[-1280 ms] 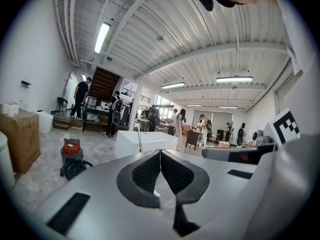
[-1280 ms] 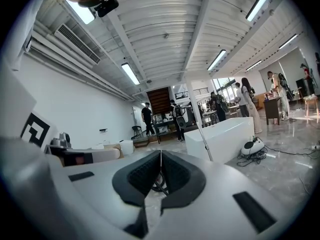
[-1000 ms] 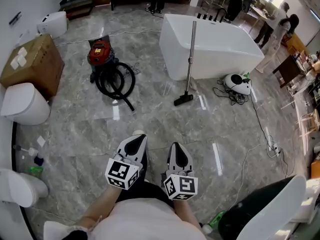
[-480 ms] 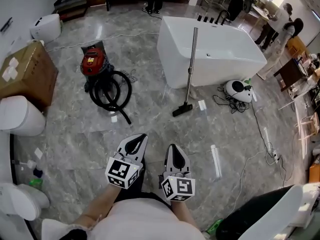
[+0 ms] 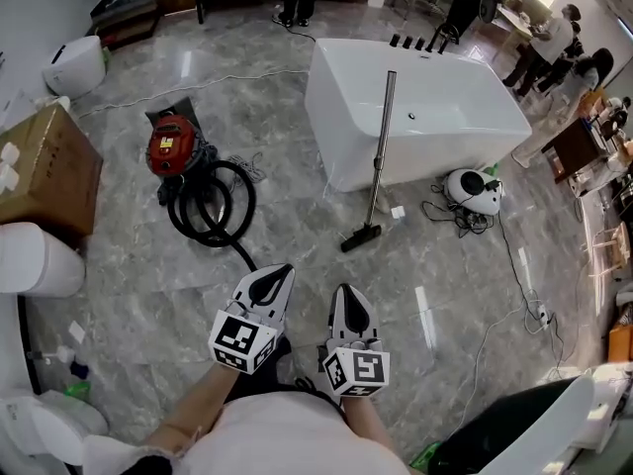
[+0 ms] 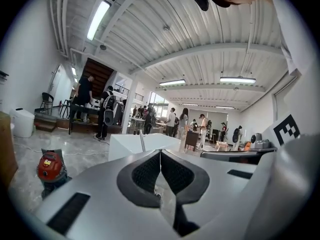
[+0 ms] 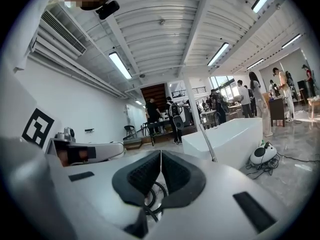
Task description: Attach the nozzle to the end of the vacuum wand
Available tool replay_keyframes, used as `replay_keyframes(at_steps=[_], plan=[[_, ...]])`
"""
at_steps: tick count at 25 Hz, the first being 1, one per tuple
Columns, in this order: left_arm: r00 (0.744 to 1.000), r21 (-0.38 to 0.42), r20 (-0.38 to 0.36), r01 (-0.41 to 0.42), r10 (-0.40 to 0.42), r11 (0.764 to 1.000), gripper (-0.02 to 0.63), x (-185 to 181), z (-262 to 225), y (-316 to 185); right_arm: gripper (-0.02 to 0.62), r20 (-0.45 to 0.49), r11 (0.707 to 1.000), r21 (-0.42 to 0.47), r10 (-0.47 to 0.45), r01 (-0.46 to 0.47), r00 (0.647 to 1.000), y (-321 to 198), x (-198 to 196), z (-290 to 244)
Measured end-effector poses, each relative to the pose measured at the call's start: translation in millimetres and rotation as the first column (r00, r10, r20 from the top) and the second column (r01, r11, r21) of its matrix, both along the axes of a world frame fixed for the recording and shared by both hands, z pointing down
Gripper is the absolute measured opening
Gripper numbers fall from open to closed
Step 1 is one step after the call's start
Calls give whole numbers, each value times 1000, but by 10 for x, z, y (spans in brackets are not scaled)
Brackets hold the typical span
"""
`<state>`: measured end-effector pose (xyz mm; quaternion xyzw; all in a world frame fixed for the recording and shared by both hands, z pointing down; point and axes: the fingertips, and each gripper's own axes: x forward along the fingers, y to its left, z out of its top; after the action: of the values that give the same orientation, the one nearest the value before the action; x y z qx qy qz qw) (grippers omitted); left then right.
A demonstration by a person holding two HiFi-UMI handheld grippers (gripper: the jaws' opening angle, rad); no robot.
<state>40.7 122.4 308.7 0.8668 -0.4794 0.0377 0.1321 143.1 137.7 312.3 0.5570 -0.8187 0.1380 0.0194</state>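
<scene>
- Nozzle (image 5: 361, 237): one, black, flat on the grey marble floor (image 5: 297, 97), at the lower end of the vacuum wand (image 5: 382, 137); cannot tell whether the two are joined
- Vacuum wand: one, a metal tube, tilted, with its upper end leaning on the rim of the white bathtub (image 5: 445, 117); well apart from both grippers
- Left gripper (image 5: 280, 269): jaws closed, pads pressed together, nothing between them; held low in front of the person, pointing out across the floor
- Right gripper (image 5: 343, 289): jaws closed too, nothing in them; just beside the left one and roughly parallel to it
- Marker cubes: two, one on each gripper
- Red canister vacuum (image 5: 171, 144): one, left of the tub, on the floor
- Black hose (image 5: 210, 202): one, coiled just beside the canister, with its free end trailing toward the grippers
- Small white-and-black device (image 5: 472, 188): one, right of the nozzle, with loose cables around it
- Cardboard box (image 5: 40, 171): one, at the left edge
- White rounded fixtures (image 5: 35, 260): three along the left side
- People: at least three standing at the far top right, small
</scene>
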Motion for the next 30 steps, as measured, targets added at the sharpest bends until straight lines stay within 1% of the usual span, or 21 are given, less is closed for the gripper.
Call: replay_keyframes(at_steps=[3,6,8,13,18,21,24,28,30], plan=[[1000,-6,-13,9,-9,1000,11,-131,47,-301,17,-2,1000,2,3,-3,1000,-289,-79,-3],[1000,-3,-28,4,-4,1000,11,-220,94,-552,17,23,1000,-1,9,-9,1000,-536,-148,13],[999,-3,-33,-3,3,1000,11,-256,123,-678,17,23,1000,2,7,-8,1000,-670,-197,29],[999,1,-36,-12,12,1000,11,-266,148,-840,17,11,1000,16,-16,16,1000,-891,-249,61],[1000,-22,-12,9,-9,1000,11,-320,225,-917,17,0,999,13,-52,52,999,-1099,-203,100],[1000,-15,-9,27,-27,1000,11,-380,228,-1003,17,-20,995,19,-102,102,995,-1270,-226,175],[998,-12,-6,58,-58,998,11,-514,258,-1142,17,-45,986,15,-167,168,985,-1489,-325,260],[995,6,18,95,-95,995,11,-683,312,-1356,17,-130,964,51,-252,260,959,-1813,-441,256],[994,22,40,102,-103,995,11,-757,350,-1498,17,-145,953,62,-284,295,948,-1996,-472,256]])
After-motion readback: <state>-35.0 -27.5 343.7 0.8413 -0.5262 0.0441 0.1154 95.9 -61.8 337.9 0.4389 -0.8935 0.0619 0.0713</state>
